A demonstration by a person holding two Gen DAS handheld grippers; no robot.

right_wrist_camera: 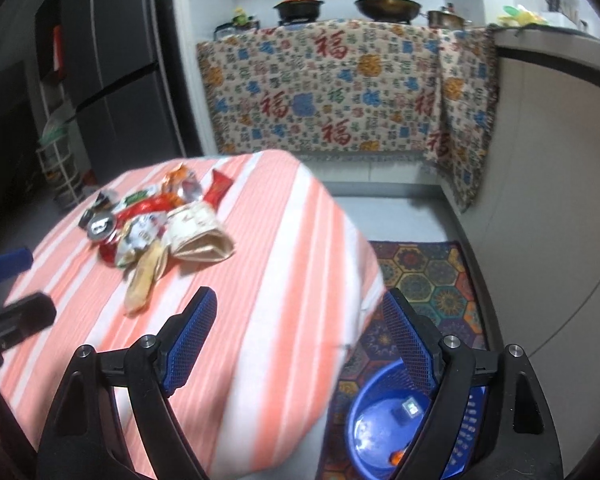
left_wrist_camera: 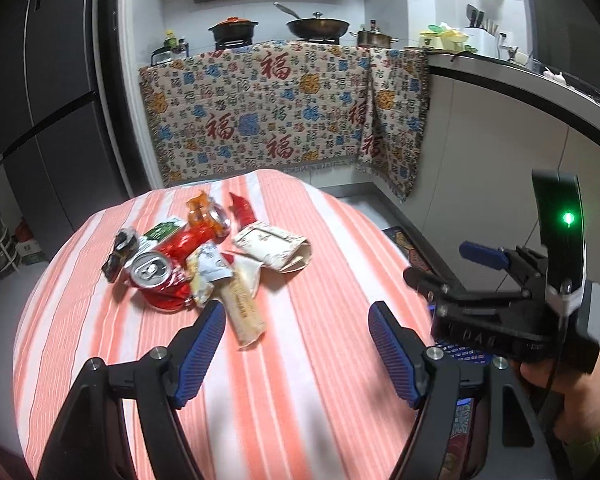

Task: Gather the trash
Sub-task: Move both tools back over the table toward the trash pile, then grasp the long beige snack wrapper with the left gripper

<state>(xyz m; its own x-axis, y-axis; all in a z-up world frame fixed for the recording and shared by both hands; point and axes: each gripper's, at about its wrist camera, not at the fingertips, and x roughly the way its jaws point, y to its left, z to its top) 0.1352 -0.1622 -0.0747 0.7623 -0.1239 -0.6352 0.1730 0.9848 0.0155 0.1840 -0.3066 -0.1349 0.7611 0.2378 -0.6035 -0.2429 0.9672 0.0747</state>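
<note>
Striped table [left_wrist_camera: 300,360], crumpled wrappers, cans heap [left_wrist_camera: 188,260]

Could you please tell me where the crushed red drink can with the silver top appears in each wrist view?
Left wrist: crushed red drink can with the silver top, left of centre, pile's near-left edge.
Right wrist: far left, blurred, same edge.
Shared landmark: long beige wrapper beside it.

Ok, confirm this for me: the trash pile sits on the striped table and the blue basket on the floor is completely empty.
Not quite. The blue basket already holds a small packet and an orange scrap, as the right wrist view shows. The trash pile does sit on the striped table.
</note>
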